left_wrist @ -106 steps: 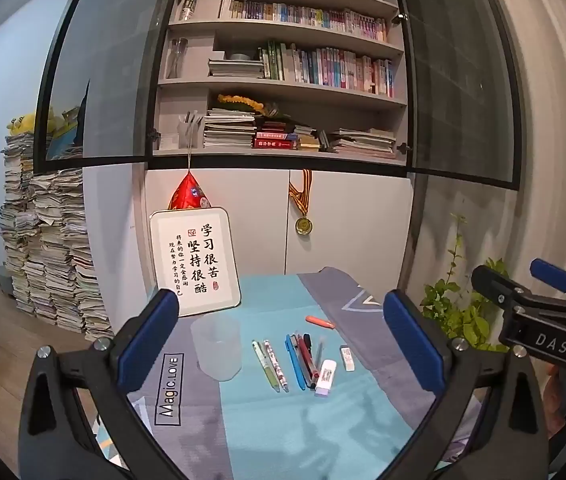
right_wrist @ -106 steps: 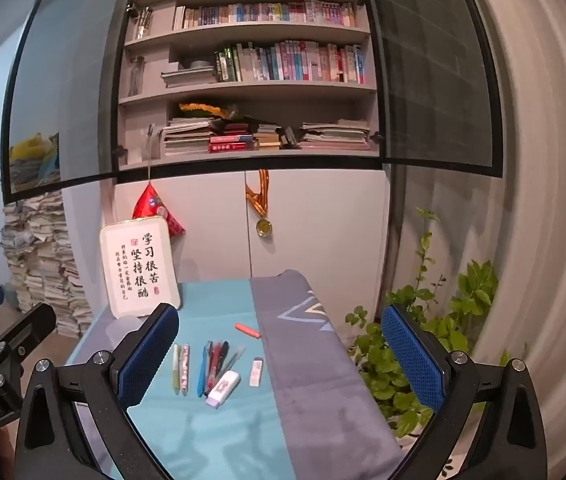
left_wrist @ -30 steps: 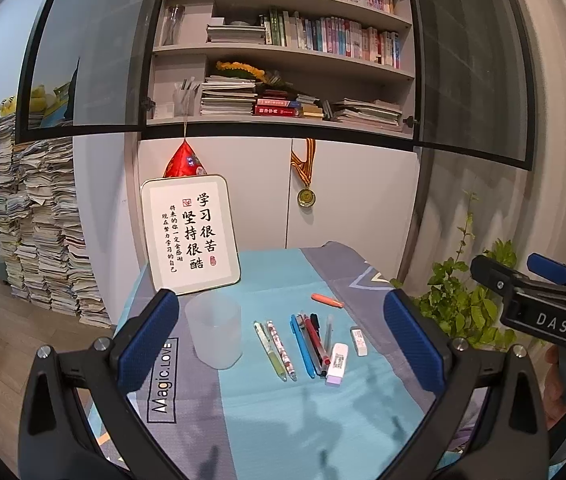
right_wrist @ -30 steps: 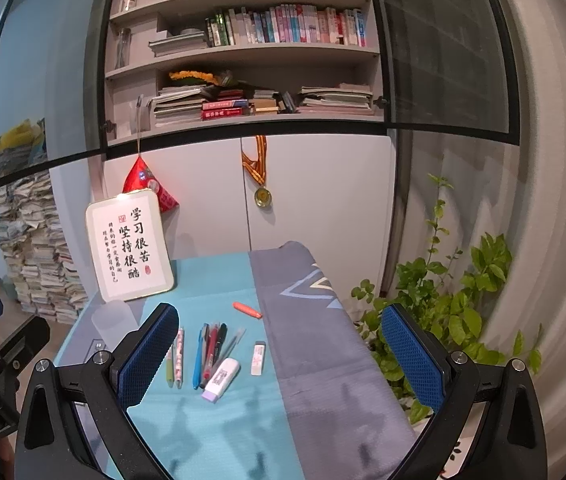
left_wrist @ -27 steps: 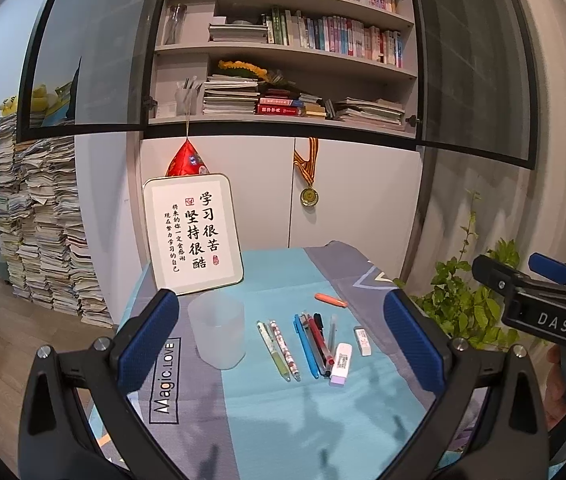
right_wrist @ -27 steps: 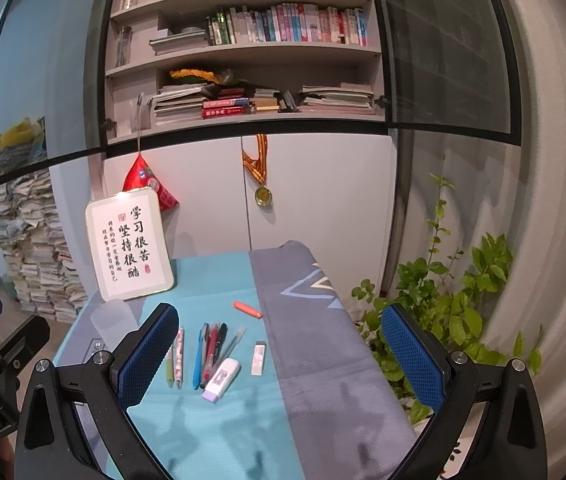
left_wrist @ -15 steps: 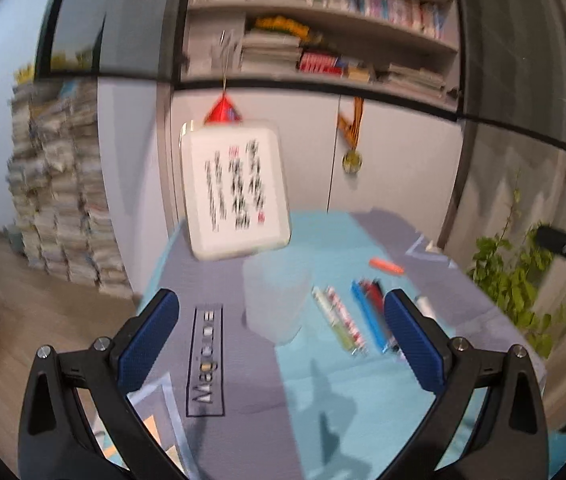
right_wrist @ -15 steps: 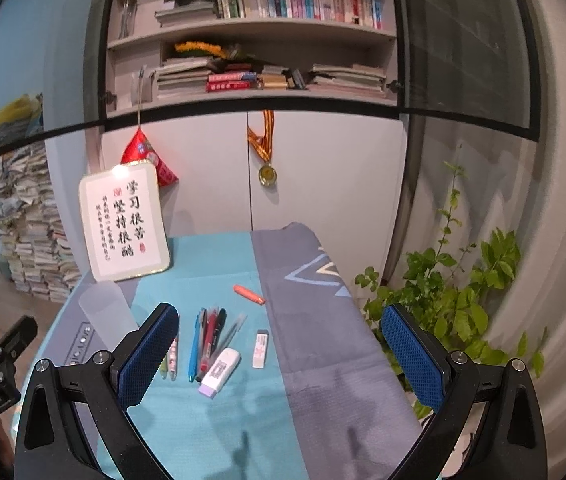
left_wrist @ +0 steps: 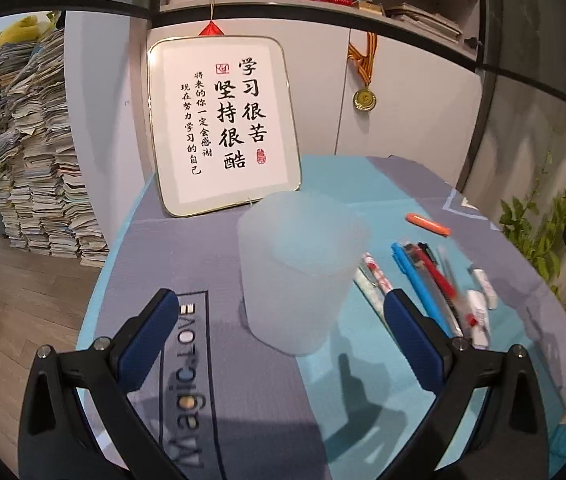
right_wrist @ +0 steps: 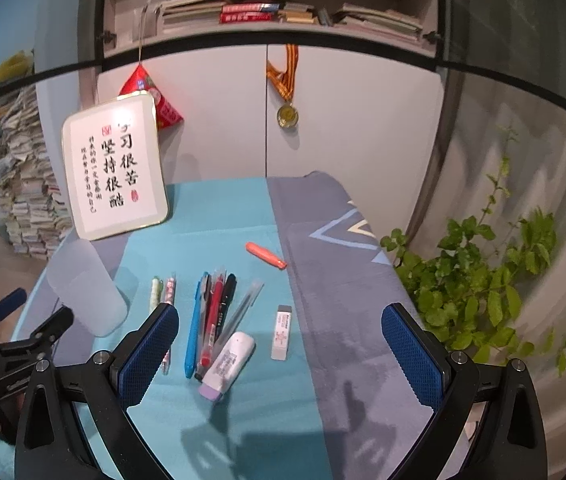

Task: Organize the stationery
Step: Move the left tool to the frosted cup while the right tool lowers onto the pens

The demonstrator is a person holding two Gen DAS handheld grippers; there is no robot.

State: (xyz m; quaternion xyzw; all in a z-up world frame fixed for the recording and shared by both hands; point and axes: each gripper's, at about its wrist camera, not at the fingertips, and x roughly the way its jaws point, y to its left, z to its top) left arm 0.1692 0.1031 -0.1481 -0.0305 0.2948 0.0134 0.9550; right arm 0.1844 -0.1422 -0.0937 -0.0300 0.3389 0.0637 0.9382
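Left gripper (left_wrist: 283,316), fingers spread wide, empty, lined up on frosted cup (left_wrist: 299,268) near table's left edge: approach step, by my reading. Next: advance, close on cup. Right gripper (right_wrist: 279,340) likewise spread and empty above pens (right_wrist: 213,312).

A frosted translucent cup (left_wrist: 301,270) stands upright on the cloth. Right of it, pens (right_wrist: 213,312) lie roughly parallel, perhaps seven. A white correction tape (right_wrist: 229,358) lies at their near ends, a white eraser (right_wrist: 282,332) just beside, an orange cap-like piece (right_wrist: 266,255) apart
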